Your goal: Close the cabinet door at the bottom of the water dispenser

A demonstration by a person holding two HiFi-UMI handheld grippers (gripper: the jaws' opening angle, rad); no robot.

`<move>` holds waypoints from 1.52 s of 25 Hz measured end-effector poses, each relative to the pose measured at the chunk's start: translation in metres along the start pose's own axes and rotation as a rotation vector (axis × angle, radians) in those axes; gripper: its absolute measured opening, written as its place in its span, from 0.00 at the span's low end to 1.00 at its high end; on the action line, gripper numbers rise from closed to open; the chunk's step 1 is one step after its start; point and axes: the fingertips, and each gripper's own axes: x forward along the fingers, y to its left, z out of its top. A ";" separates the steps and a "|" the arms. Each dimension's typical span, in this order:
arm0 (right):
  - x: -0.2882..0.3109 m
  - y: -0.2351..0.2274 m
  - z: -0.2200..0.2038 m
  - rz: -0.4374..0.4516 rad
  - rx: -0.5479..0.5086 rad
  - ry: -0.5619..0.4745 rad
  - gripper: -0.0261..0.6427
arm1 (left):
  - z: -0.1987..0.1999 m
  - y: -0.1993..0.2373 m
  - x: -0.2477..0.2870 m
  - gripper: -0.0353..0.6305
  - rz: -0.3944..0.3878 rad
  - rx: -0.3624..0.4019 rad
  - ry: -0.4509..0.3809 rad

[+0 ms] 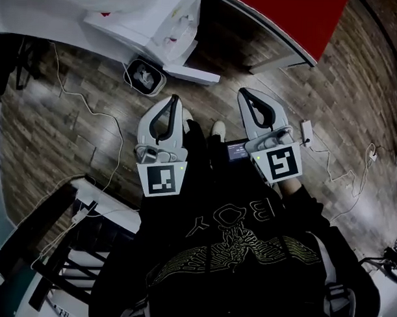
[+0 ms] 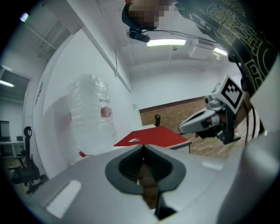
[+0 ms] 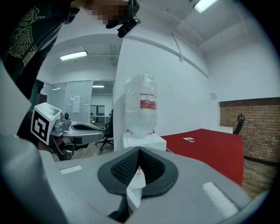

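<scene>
Attention is being given first to the cabinet door [image 1: 196, 74]. In the head view it is showing as a white panel standing out to the right from the foot of the water dispenser [image 1: 135, 22], at the far left. How wide it is standing open cannot be told from above. It is being judged as a light, stiff panel turning on hinges, so no grasp is being called for. A gentle push on its flat face near the free edge, probably its right end, should be enough, while a hard push may make it slam or bounce back.

The left gripper [image 1: 174, 99] and the right gripper [image 1: 242, 92] are being held side by side over the wooden floor [image 1: 76, 137], near the person. The jaws of both are being held fully together with nothing between them. Both grippers are well apart from the door.

A small white device [image 1: 147, 77] is lying on the floor just left of the door, and cables [image 1: 90, 106] are trailing further left. The red desk [image 1: 288, 18] is standing at the far right, with its corner near the door. Open floor is being left between the grippers and the door.
</scene>
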 end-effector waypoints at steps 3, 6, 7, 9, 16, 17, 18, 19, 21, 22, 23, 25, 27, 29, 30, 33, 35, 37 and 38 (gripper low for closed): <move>0.027 -0.006 -0.024 -0.027 -0.071 0.032 0.04 | -0.027 0.005 0.027 0.06 -0.056 -0.049 0.008; 0.060 -0.012 -0.082 -0.033 -0.073 0.157 0.04 | -0.077 -0.001 0.063 0.06 -0.125 -0.134 0.068; 0.071 -0.014 -0.101 -0.033 -0.044 0.182 0.04 | -0.093 -0.006 0.075 0.06 -0.153 -0.166 0.071; 0.091 -0.012 -0.142 -0.012 0.042 0.222 0.04 | -0.131 -0.019 0.094 0.06 -0.219 -0.249 0.102; 0.152 -0.007 -0.282 0.042 0.113 0.364 0.04 | -0.266 -0.052 0.153 0.06 -0.246 -0.315 0.253; 0.158 -0.008 -0.303 0.032 0.119 0.394 0.04 | -0.285 -0.057 0.159 0.06 -0.248 -0.331 0.276; 0.162 -0.011 -0.324 0.018 0.129 0.423 0.04 | -0.304 -0.061 0.165 0.06 -0.252 -0.345 0.305; 0.166 -0.013 -0.344 0.003 0.140 0.450 0.04 | -0.323 -0.066 0.171 0.06 -0.256 -0.359 0.336; 0.171 -0.014 -0.382 -0.011 0.163 0.494 0.04 | -0.358 -0.073 0.177 0.06 -0.267 -0.389 0.390; 0.175 -0.013 -0.399 -0.011 0.176 0.510 0.05 | -0.373 -0.075 0.179 0.07 -0.276 -0.405 0.409; 0.179 -0.012 -0.414 -0.007 0.188 0.522 0.05 | -0.386 -0.077 0.180 0.09 -0.288 -0.420 0.426; 0.189 -0.009 -0.438 0.006 0.208 0.528 0.06 | -0.412 -0.082 0.183 0.14 -0.316 -0.446 0.467; 0.198 -0.007 -0.457 0.013 0.226 0.534 0.13 | -0.435 -0.087 0.186 0.21 -0.342 -0.460 0.512; 0.202 -0.003 -0.472 0.008 0.247 0.552 0.17 | -0.454 -0.094 0.186 0.27 -0.368 -0.469 0.557; 0.203 -0.001 -0.478 0.005 0.254 0.560 0.20 | -0.462 -0.096 0.187 0.29 -0.377 -0.479 0.578; 0.204 0.004 -0.491 -0.006 0.262 0.581 0.23 | -0.479 -0.101 0.188 0.36 -0.396 -0.517 0.623; 0.203 0.002 -0.497 -0.020 0.259 0.596 0.25 | -0.488 -0.108 0.192 0.37 -0.421 -0.527 0.643; 0.201 -0.003 -0.501 -0.035 0.262 0.604 0.25 | -0.498 -0.114 0.196 0.36 -0.436 -0.546 0.667; 0.199 -0.006 -0.502 -0.040 0.264 0.605 0.25 | -0.503 -0.117 0.198 0.36 -0.435 -0.560 0.680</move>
